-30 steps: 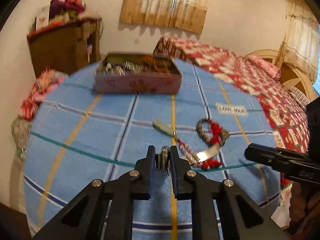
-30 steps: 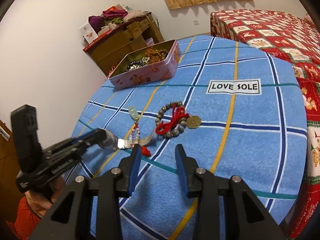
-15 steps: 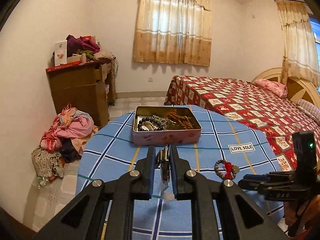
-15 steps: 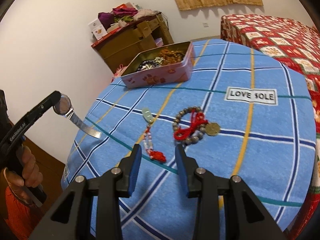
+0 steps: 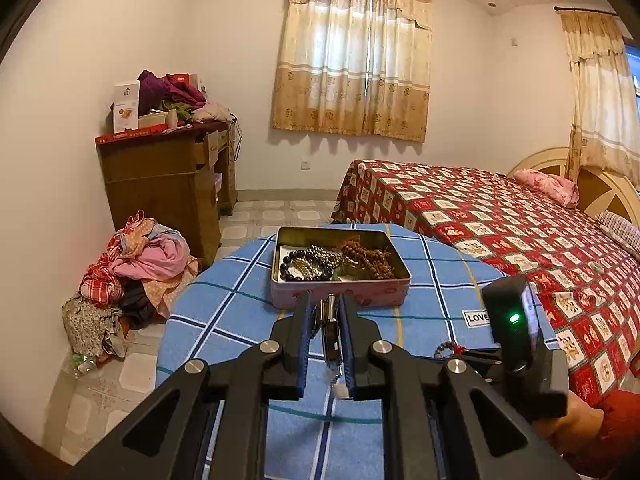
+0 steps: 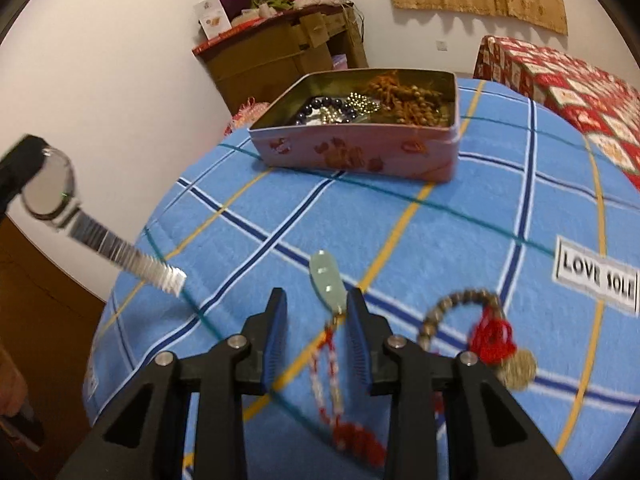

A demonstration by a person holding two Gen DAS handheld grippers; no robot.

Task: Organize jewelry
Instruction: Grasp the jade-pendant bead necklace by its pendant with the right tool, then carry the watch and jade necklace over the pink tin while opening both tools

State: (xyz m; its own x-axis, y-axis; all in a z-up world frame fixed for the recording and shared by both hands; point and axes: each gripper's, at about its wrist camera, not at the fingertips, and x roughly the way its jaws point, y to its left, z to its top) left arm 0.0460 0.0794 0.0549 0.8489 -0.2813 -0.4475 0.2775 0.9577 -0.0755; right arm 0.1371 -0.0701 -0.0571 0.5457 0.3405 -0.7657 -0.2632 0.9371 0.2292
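Watch point(image 6: 52, 190): clamped by its case between the jaws of the left gripper point(image 5: 326, 312), held in the air above the table's left edge, its metal band point(image 6: 132, 258) hanging free.
Tin point(image 6: 360, 152): open, pink-sided, set at the far side of the table; beads are seen inside.
Jade pendant point(image 6: 328, 284): lying on the blue checked cloth point(image 6: 460, 232), framed between the right gripper's jaws.
Right gripper point(image 6: 316, 320): jaws apart and just narrowed, nothing gripped.
Bead bracelet point(image 6: 460, 312): lying right of the pendant, with red tassel and coin.

Bed point(image 5: 500, 216) beside wooden cabinet point(image 5: 160, 176) (clothes pile point(image 5: 128, 264) on floor)
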